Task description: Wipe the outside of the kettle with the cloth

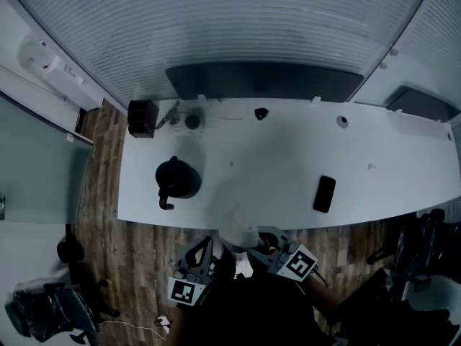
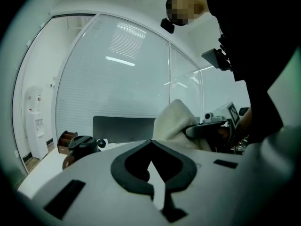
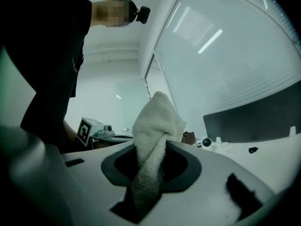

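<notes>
From the head view I count one kettle (image 1: 177,178), one cloth (image 1: 237,228), one phone (image 1: 324,193) and two tools. The kettle is dark, round and smooth, and it sits on the left part of the flat white table (image 1: 288,150) with its curved handle pointing at the near edge. The phone is a flat black slab lying well off to the right. A small black box (image 1: 142,117) stands at the far left corner. Both tools are below the near edge, off the table: the left tool (image 1: 201,255) and the right tool (image 1: 262,241) flank the pale, bunched cloth, which is near the kettle but apart from it. In the left gripper view, the left tool (image 2: 151,146) has its jaws pressed together with nothing between them. The kettle (image 2: 80,147) shows beyond it to the left with a matte black lid, and the soft cloth (image 2: 176,120) rises at the right, held up by the other tool (image 2: 207,131). In the right gripper view, the right tool (image 3: 149,173) pinches the cloth (image 3: 156,124), a thick, nubby terry fabric that stands up in a folded peak above the jaws.
</notes>
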Motion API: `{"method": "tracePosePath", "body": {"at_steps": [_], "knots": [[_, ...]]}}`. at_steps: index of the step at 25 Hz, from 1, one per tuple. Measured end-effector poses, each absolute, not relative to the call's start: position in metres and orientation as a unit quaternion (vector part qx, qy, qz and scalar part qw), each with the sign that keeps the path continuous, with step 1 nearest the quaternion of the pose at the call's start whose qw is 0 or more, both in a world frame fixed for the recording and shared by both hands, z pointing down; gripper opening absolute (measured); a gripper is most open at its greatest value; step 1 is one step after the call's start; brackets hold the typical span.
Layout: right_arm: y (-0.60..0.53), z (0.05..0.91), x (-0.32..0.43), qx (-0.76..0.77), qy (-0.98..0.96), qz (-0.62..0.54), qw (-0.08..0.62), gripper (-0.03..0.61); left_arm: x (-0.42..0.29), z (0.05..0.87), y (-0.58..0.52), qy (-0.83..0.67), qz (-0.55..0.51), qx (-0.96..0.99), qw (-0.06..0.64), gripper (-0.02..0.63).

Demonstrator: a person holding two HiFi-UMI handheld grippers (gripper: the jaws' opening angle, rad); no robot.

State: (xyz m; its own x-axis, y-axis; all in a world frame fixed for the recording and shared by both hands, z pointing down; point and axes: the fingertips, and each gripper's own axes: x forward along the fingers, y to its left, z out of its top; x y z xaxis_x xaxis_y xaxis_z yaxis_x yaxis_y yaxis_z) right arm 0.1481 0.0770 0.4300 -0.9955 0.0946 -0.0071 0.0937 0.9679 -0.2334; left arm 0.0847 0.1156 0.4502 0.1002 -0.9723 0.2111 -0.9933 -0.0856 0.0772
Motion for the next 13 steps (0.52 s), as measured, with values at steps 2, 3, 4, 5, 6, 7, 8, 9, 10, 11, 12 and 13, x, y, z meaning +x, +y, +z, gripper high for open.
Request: {"method": "tracePosePath", "body": {"at_steps": [2, 3, 4, 5, 6, 7, 8, 9, 10, 11, 12, 13], "knots": [[0.090, 0.424, 0.141, -0.062, -0.991, 0.120, 0.001, 0.106, 0.085, 0.448, 0.126, -0.672, 0.058, 0.732, 0.096, 0.003], [0.097, 0.421, 0.136, -0.072, -0.990, 0.118, 0.001, 0.106, 0.082, 0.445, 0.133, -0.678, 0.057, 0.727, 0.091, 0.003], [0.106, 0.418, 0.129, -0.084, -0.990, 0.115, 0.001, 0.106, 0.077, 0.441, 0.141, -0.688, 0.052, 0.719, 0.086, 0.003], [0.116, 0.414, 0.122, -0.099, -0.989, 0.111, 0.000, 0.106, 0.070, 0.436, 0.151, -0.700, 0.044, 0.708, 0.080, 0.003], [0.128, 0.411, 0.114, -0.115, -0.987, 0.109, 0.000, 0.104, 0.064, 0.431, 0.164, -0.713, 0.038, 0.696, 0.075, 0.003], [0.141, 0.408, 0.107, -0.132, -0.986, 0.106, 0.000, 0.104, 0.058, 0.428, 0.179, -0.724, 0.034, 0.685, 0.072, 0.003], [0.155, 0.404, 0.101, -0.147, -0.984, 0.102, 0.000, 0.104, 0.053, 0.425, 0.195, -0.733, 0.033, 0.676, 0.069, 0.003], [0.171, 0.401, 0.095, -0.159, -0.982, 0.099, -0.001, 0.104, 0.049, 0.424, 0.212, -0.739, 0.034, 0.670, 0.069, 0.003], [0.186, 0.397, 0.090, -0.166, -0.981, 0.097, 0.000, 0.104, 0.045, 0.423, 0.229, -0.742, 0.036, 0.666, 0.069, 0.003], [0.202, 0.394, 0.085, -0.172, -0.980, 0.097, 0.002, 0.104, 0.041, 0.422, 0.245, -0.745, 0.036, 0.662, 0.071, 0.003], [0.218, 0.391, 0.080, -0.176, -0.980, 0.097, 0.006, 0.104, 0.038, 0.421, 0.262, -0.747, 0.036, 0.659, 0.074, 0.003], [0.234, 0.389, 0.076, -0.179, -0.979, 0.098, 0.010, 0.104, 0.034, 0.420, 0.278, -0.750, 0.035, 0.656, 0.077, 0.003]]}}
